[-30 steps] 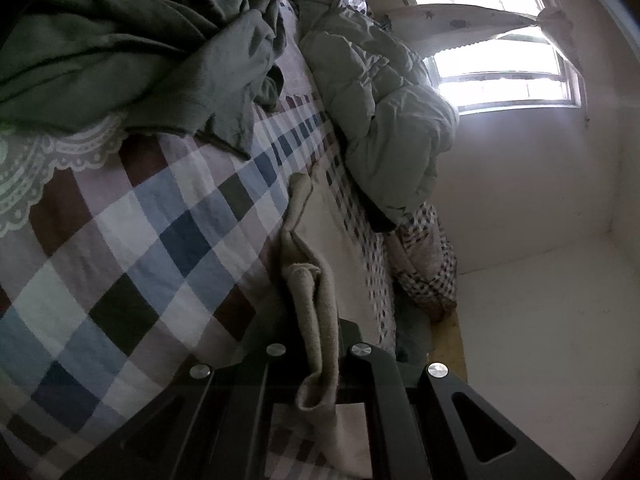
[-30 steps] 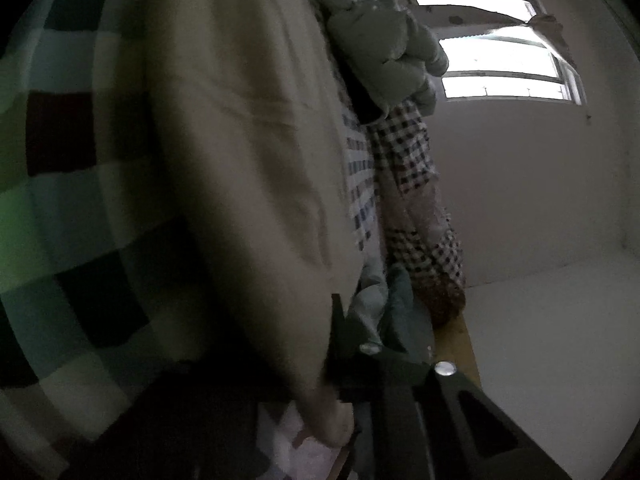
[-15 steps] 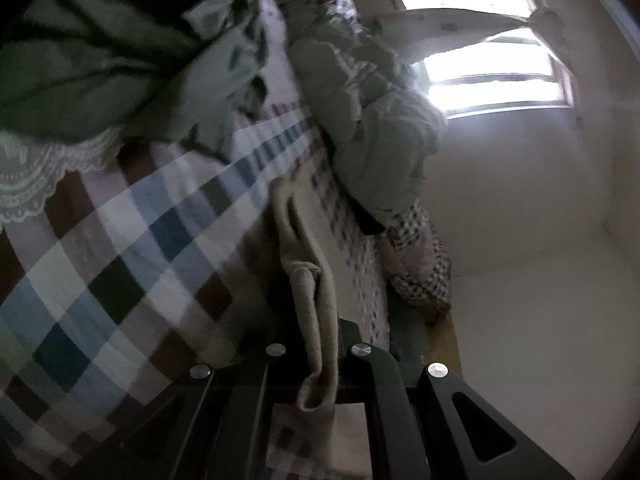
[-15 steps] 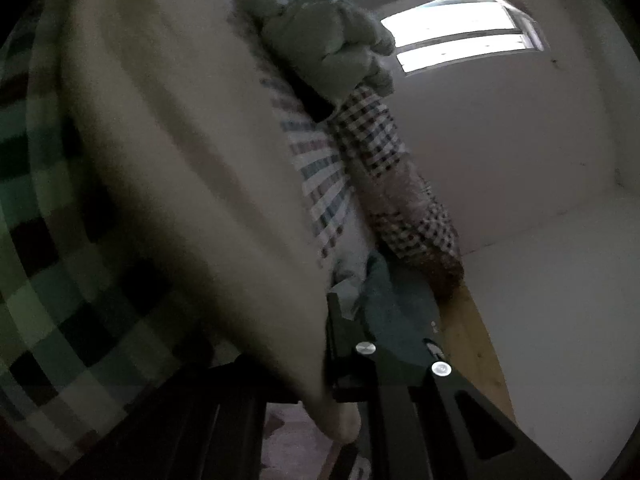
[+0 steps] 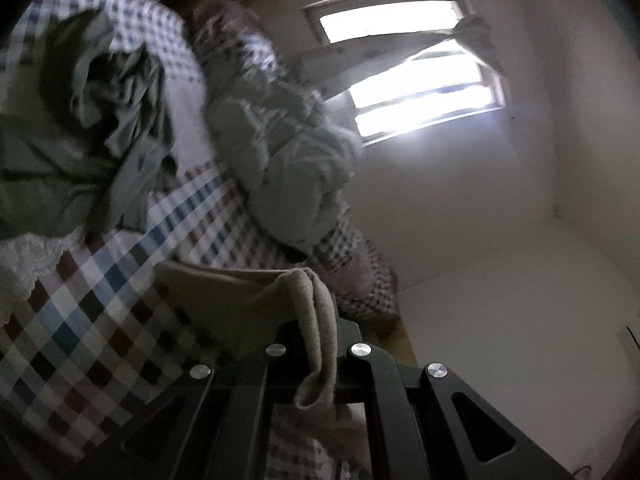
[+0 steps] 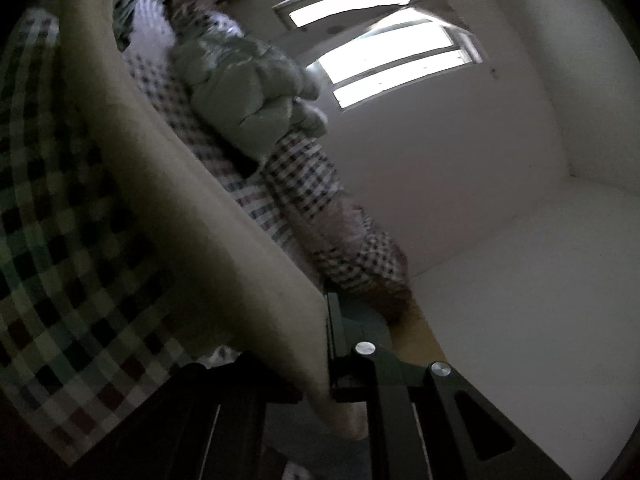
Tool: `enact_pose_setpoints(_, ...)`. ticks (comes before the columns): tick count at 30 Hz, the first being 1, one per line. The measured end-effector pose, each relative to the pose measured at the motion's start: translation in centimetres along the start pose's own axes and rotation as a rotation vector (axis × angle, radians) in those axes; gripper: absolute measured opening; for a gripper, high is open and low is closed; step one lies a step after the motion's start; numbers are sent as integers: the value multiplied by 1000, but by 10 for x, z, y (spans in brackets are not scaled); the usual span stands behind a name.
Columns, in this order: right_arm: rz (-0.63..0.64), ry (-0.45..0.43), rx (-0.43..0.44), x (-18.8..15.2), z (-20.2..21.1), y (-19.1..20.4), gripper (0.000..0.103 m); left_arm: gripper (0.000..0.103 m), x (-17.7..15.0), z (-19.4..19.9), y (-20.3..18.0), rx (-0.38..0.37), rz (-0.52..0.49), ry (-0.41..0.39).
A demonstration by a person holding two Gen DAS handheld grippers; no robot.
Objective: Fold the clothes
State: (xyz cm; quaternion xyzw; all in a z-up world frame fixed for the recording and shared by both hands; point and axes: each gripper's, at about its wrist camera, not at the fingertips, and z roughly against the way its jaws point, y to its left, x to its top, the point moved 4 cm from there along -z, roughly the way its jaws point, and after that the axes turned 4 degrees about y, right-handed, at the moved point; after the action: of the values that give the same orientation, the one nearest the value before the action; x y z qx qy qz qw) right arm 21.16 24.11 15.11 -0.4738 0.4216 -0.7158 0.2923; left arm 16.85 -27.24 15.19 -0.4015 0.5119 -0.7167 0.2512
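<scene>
A beige garment [image 5: 240, 300] hangs lifted above the checked bedsheet [image 5: 80, 320]. My left gripper [image 5: 316, 344] is shut on a bunched edge of it, and a loose fold droops between the black fingers. In the right wrist view the same beige garment [image 6: 180, 208] stretches as a wide sheet from the upper left down to my right gripper [image 6: 328, 360], which is shut on its lower corner. The cloth hides the right gripper's left finger.
A crumpled green garment [image 5: 100, 140] lies on the bed at the left. A pale puffy quilt [image 5: 288, 160] is heaped along the bed's far side by the window [image 5: 420, 92]. A white wall and bare floor [image 5: 500, 320] fill the right.
Both grippers have risen with the beige garment, which has come up off the bedsheet. More of the wall and window shows, and the bed has sunk lower in both views.
</scene>
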Motion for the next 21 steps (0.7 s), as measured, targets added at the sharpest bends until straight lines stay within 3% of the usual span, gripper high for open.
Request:
enact_pose_setpoints(5,-5,-17,-5,14,34,-37,6,2,0,35,-39,-41,-14,-31)
enact_pose_setpoints(11,-6,-3,18,22,64,-73,6,2,-4,47,-53,-13,-12,-8)
enact_pose_setpoints(16,-15,43,123,25,51,-76,6,2,3,8,-25,92,49,45)
enact_pose_setpoints(21,3,95,242,35,-10,-52,6,2,14,-56,14,218,72,85)
